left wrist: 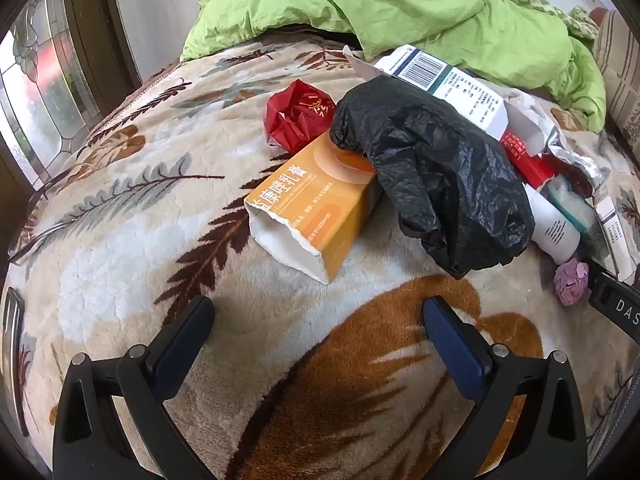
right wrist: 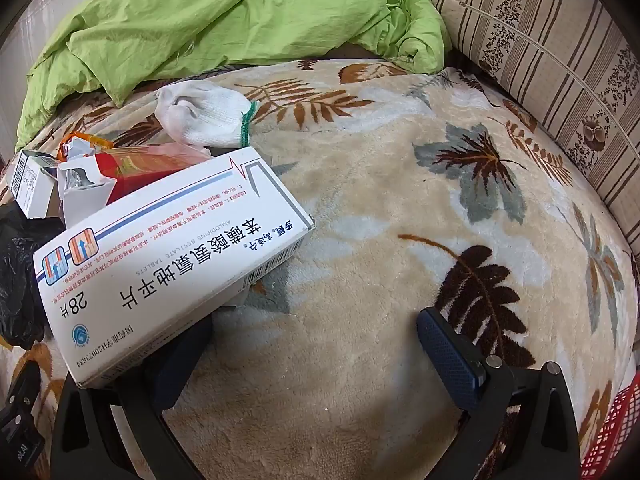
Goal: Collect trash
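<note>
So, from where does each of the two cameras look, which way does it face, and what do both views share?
Left wrist: sits on the left gripper, facing forward over the leaf-pattern blanket at the orange box and black plastic bag; its own open jaws show.
Right wrist: sits on the right gripper, facing the blanket, a white medicine box lying over its left jaw, and a white glove; its open jaws show.
Shared: the blanket, the green quilt, the black bag.

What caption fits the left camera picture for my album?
Open left gripper faces an orange box and black bag on a leafy blanket.
</note>
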